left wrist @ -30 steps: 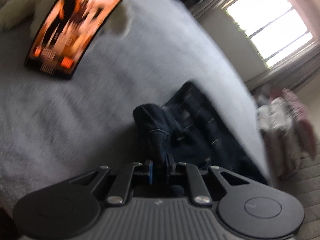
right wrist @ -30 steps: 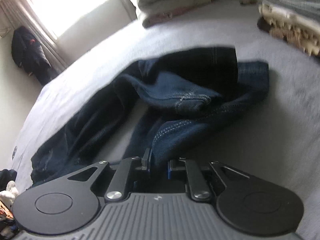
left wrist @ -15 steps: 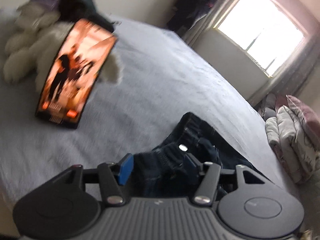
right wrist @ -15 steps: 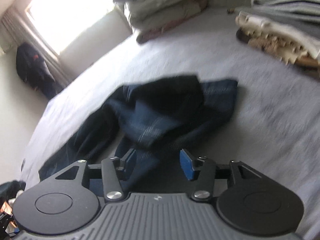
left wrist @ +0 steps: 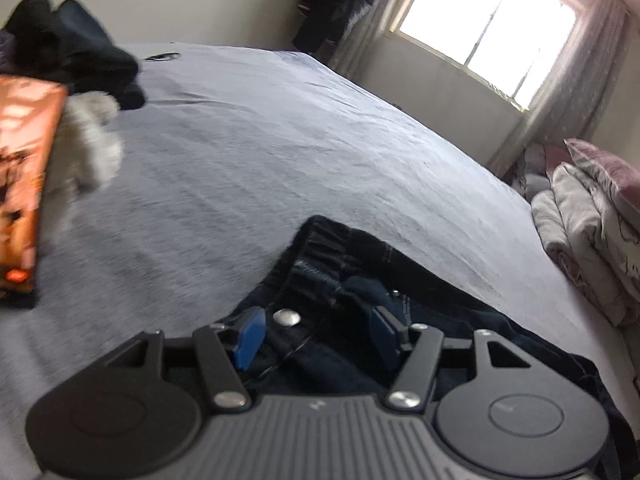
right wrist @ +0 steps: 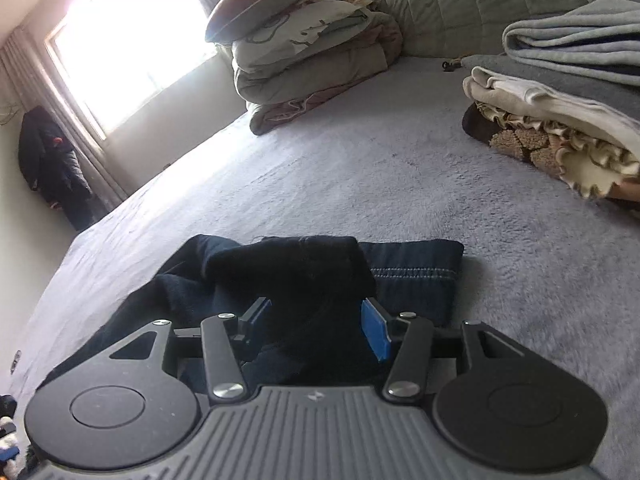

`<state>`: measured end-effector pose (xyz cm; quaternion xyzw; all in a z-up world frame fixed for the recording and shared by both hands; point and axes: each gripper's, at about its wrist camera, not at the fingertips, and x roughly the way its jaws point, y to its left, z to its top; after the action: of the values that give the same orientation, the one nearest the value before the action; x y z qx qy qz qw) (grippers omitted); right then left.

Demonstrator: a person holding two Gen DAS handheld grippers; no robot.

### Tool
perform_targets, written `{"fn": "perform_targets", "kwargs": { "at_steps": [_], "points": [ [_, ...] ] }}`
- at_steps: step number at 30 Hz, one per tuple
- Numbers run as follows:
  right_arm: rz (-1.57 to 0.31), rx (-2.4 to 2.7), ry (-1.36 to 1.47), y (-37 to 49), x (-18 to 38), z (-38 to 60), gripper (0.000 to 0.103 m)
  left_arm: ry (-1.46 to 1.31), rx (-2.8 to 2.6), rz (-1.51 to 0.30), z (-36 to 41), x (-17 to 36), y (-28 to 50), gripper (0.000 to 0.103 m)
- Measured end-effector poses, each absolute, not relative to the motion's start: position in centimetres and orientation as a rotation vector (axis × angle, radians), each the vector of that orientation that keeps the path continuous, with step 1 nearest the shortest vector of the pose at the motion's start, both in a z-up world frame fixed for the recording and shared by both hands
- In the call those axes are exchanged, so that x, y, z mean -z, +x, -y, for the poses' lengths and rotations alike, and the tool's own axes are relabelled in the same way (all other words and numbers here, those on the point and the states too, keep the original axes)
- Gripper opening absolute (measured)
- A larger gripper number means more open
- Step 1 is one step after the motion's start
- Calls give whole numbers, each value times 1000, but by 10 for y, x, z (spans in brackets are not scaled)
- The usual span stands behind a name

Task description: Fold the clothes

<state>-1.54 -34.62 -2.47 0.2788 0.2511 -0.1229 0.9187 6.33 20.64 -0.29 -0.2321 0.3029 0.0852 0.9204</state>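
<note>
Dark blue jeans [left wrist: 332,264] lie bunched on the grey bed cover [left wrist: 280,140]. The waistband and its metal button show in the left wrist view. My left gripper [left wrist: 316,320] hovers just over the waistband with its jaws opening, the blue pads apart and not pressing the cloth. In the right wrist view the jeans [right wrist: 412,272] lie folded over themselves, a stitched hem at the right. My right gripper [right wrist: 316,312] stands open above the dark fold, with cloth beneath and between its fingers but not pinched.
An orange printed book [left wrist: 20,184], a white plush toy [left wrist: 88,140] and dark clothes [left wrist: 80,48] sit at the bed's left. Stacked bedding with a pillow [right wrist: 312,48] and folded blankets [right wrist: 560,92] line the far side. A dark coat [right wrist: 52,164] hangs beside the window.
Both grippers were shut on the jeans a second ago; both have opened and let go. Each has drawn back, the left also rising and rolling, and the jeans lie on the bed.
</note>
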Motion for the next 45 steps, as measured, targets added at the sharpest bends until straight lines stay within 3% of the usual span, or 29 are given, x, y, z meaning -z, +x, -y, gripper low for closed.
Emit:
{"fn": "perform_targets", "kwargs": {
  "at_steps": [9, 10, 11, 12, 22, 29, 40, 45],
  "points": [
    [-451, 233, 535, 24, 21, 360, 50, -426, -78, -686, -185, 13, 127, 62],
    [-452, 228, 517, 29, 18, 362, 43, -436, -71, -693, -183, 16, 133, 62],
    [-453, 222, 498, 33, 15, 364, 16, -436, -68, -702, -180, 19, 139, 62],
    [-456, 224, 482, 38, 10, 367, 11, -420, -67, -704, -177, 21, 144, 62],
    [-427, 338, 300, 92, -69, 405, 10, -352, -83, -699, -164, 38, 175, 63],
    [-443, 422, 157, 159, -95, 416, 10, -296, -81, -667, -161, 42, 184, 63],
    [-589, 514, 89, 252, -36, 438, 10, -315, -112, -589, -194, 15, 185, 62],
    [-638, 514, 66, 269, 1, 440, 10, -284, -98, -668, -233, 26, 204, 63]
  ]
}}
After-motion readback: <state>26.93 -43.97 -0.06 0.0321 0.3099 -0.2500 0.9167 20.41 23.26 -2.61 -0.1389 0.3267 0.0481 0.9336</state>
